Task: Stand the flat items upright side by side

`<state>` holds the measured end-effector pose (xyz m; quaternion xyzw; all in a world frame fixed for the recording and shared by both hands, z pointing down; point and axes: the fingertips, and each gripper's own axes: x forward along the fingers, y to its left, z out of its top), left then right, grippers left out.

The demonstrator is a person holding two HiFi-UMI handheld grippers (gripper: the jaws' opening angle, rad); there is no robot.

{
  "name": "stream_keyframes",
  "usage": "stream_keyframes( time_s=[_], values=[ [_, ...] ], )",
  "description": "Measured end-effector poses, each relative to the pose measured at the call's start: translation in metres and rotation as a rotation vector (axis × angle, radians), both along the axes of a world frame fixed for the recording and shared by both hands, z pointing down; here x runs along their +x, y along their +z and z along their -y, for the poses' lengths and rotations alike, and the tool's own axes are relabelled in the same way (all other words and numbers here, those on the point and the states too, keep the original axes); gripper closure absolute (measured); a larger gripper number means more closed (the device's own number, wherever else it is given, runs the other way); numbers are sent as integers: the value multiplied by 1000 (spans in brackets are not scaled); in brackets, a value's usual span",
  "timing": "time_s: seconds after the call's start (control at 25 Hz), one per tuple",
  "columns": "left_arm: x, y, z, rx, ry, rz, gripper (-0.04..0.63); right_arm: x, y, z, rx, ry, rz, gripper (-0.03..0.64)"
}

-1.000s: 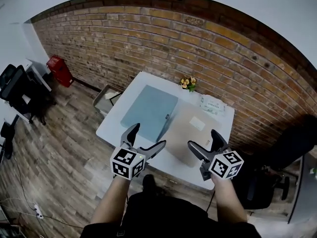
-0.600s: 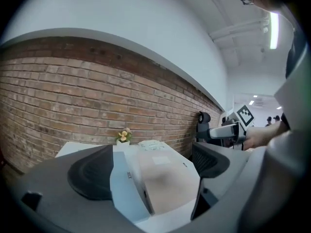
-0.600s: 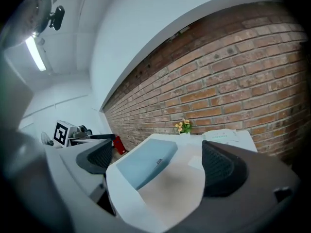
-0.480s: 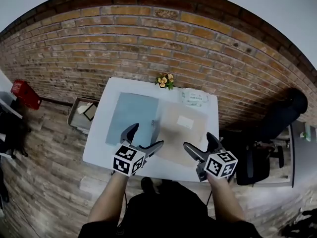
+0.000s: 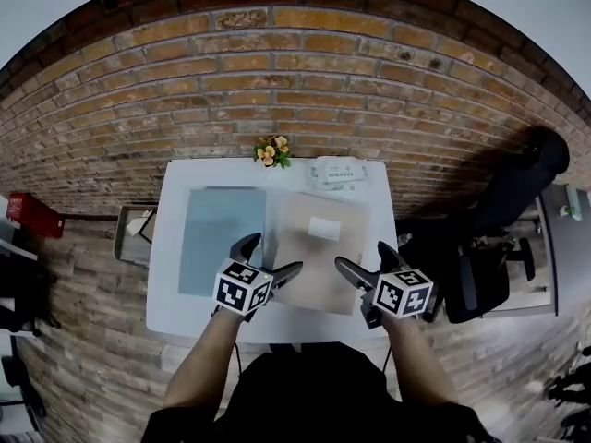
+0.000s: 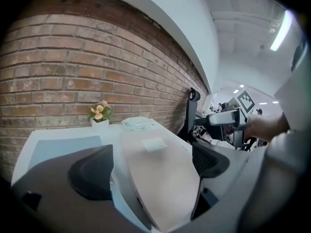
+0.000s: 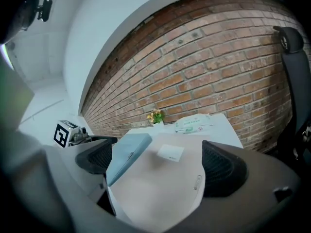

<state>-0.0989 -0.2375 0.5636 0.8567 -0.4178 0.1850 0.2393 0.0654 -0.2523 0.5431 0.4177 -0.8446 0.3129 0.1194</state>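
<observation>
Two flat items lie side by side on the white table (image 5: 162,293): a blue-grey one (image 5: 220,238) at left and a tan one (image 5: 319,252) with a white label (image 5: 323,228) at right. Both lie flat. My left gripper (image 5: 271,257) hovers open over the near edge, at the seam between the two items. My right gripper (image 5: 363,258) is open over the tan item's near right corner. The left gripper view looks along the tan item (image 6: 160,174), with the blue-grey item (image 6: 63,147) at left. The right gripper view shows the tan item (image 7: 160,188) and the blue-grey item (image 7: 129,152).
A small flower pot (image 5: 271,150) and a pack of wipes (image 5: 337,172) stand at the table's far edge against the brick wall. A black office chair (image 5: 480,275) is to the right. A tray with papers (image 5: 134,232) sits on the floor at left.
The head view has swung round so the table now lies square in front. Both grippers, still open, have come nearer over the table's near edge.
</observation>
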Motion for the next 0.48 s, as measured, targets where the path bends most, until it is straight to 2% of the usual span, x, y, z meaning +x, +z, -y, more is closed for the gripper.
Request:
stream_keyframes(
  time_s=[0.32,0.48],
  values=[
    [21,55,32,-162,56,55,75,13,56,29,-142,0,0,34],
    [25,80,33,-264,87,111,75,12,81,35,-215,-9,7,34]
  ],
)
